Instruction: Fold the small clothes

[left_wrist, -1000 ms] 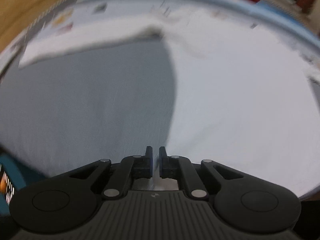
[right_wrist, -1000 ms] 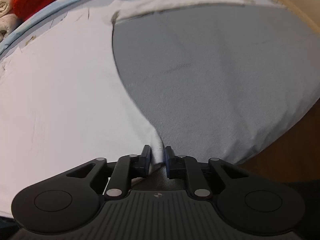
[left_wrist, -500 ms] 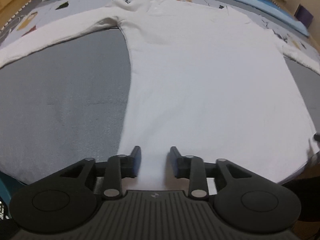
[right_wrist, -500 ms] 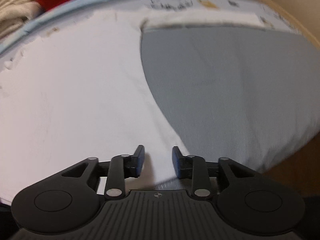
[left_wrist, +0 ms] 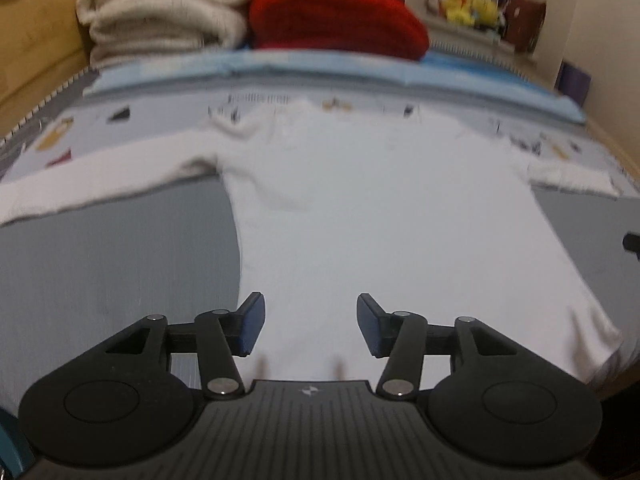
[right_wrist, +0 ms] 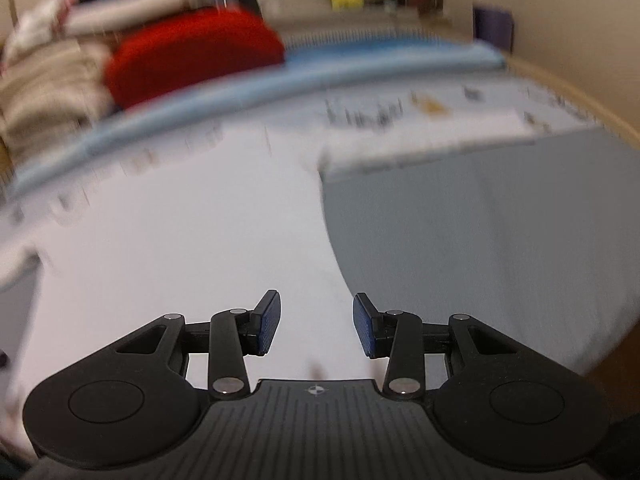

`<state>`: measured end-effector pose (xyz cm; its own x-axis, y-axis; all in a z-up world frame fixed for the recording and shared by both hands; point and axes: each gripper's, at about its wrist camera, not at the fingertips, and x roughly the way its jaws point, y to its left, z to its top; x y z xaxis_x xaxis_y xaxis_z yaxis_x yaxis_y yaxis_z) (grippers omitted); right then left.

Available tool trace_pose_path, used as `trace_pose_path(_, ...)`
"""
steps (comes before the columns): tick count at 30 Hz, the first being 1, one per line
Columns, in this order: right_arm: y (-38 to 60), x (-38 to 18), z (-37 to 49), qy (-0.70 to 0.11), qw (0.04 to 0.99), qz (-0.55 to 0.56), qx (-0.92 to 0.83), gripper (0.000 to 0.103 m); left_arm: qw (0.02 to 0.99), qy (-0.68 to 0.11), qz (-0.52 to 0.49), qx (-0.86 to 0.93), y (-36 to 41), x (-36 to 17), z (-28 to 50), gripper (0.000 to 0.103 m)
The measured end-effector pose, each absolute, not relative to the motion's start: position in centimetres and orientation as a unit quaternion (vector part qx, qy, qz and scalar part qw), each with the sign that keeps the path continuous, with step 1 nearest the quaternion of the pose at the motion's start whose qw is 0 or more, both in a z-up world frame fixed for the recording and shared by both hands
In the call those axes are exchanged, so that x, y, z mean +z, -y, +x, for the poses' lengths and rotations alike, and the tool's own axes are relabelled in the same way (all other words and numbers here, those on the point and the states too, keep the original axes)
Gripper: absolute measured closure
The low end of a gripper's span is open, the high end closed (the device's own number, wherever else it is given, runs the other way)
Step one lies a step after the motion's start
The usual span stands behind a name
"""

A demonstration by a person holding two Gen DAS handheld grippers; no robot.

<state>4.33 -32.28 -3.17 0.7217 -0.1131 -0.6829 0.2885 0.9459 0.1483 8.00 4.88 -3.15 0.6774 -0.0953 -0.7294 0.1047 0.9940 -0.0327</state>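
Observation:
A white long-sleeved shirt [left_wrist: 384,216] lies spread flat on a grey mat [left_wrist: 112,264], hem nearest me, both sleeves stretched out sideways. My left gripper [left_wrist: 310,326] is open and empty, raised above the hem near the shirt's left edge. In the right wrist view the shirt [right_wrist: 192,248] fills the left half, with its right sleeve [right_wrist: 424,140] running off to the right over the grey mat [right_wrist: 480,248]. My right gripper [right_wrist: 316,328] is open and empty above the hem's right corner.
Beyond the shirt lie a patterned light cloth [left_wrist: 80,132] and a blue band [left_wrist: 320,68]. Behind them stand a stack of folded beige towels [left_wrist: 164,12] and a red folded garment [left_wrist: 336,20]. A wooden surface [left_wrist: 36,40] borders the left.
Both grippers were shut on the shirt's hem corners a second ago. They have opened wide, let the hem go, and risen and tilted up, so the far stack comes into view.

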Motion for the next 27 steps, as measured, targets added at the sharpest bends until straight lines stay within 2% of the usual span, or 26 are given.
trace_pose_path(2, 31.9, -1.9, 4.4, -0.319, 0.934, 0.121, -0.101, 0.059, 0.924, -0.379, 0.004, -0.055, -4.7, -2.3, 7.5, 0.034)
trace_pose_path(5, 31.2, 0.6, 4.2, -0.286, 0.948, 0.118, -0.081, 0.057, 0.933, -0.357, 0.001, -0.053, -4.6, -1.5, 7.5, 0.027)
trace_pose_path(8, 30.9, 3.3, 5.4, -0.267, 0.957, 0.101, -0.047, 0.053, 0.937, -0.346, 0.007, -0.048, -4.1, -1.3, 7.7, 0.023)
trace_pose_path(10, 30.7, 5.2, 5.9, -0.243, 0.967, 0.069, -0.027, 0.045, 0.941, -0.337, 0.007, -0.043, -4.2, -1.0, 7.7, 0.022)
trace_pose_path(13, 31.1, 6.8, 7.6, -0.223, 0.974, 0.037, -0.003, 0.040, 0.945, -0.325, 0.004, -0.037, -4.0, -0.5, 7.8, 0.022)
trace_pose_path(17, 31.7, 5.7, 9.8, -0.224, 0.975, 0.003, 0.005, 0.040, 0.952, -0.305, 0.003, -0.026, -4.0, 0.2, 8.2, 0.021)
trace_pose_path(23, 32.5, 0.5, 10.6, -0.284, 0.957, 0.044, -0.036, 0.042, 0.957, -0.291, -0.002, -0.020, -3.7, 1.8, 9.0, 0.020)
trace_pose_path(27, 32.1, 0.7, 11.0, -0.260, 0.964, 0.059, -0.022, 0.045, 0.963, -0.267, 0.021, -0.027, -3.1, 5.2, 11.7, 0.019)
